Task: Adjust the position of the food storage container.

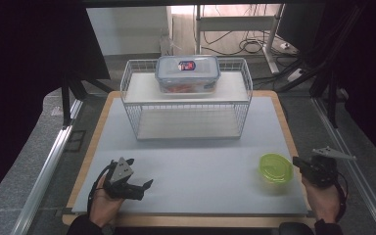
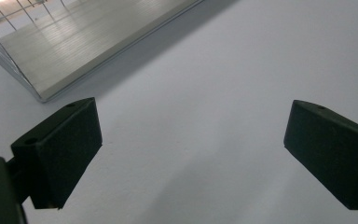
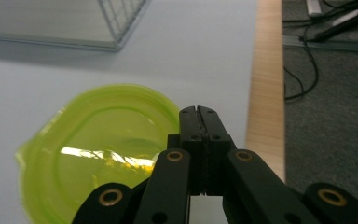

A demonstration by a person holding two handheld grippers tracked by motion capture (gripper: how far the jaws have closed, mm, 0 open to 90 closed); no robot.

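Left gripper (image 1: 147,184): it is lying low over the near-left part of the table, cradled in the person's hand, its jaws standing wide apart with nothing between them. To my eye it is idling, parked out of the way while the other hand is doing the work.

Right gripper (image 3: 199,111): its jaws are pressed flat together, pad against pad, and nothing is caught in them. The tips are sitting just beside the near edge of the bowl, not pinching the rim.

Green bowl (image 1: 276,168): a translucent lime-green bowl is standing upright on the mat near the right edge, just ahead of the right gripper. From its place I judge it is being nudged or approached by closed jaws, not lifted.

Mat (image 1: 200,161): a pale sheet is covering the wooden table (image 1: 288,132), giving a plain sliding surface.

Wire rack (image 1: 186,122): it is standing well apart from the bowl, toward the far side, with an open lower shelf facing the person.

Lidded container (image 1: 187,73): it is sitting on the rack's top shelf, something reddish-orange showing inside.

Label (image 1: 186,64): a red and blue sticker is on the lid; the writing is too small to read.
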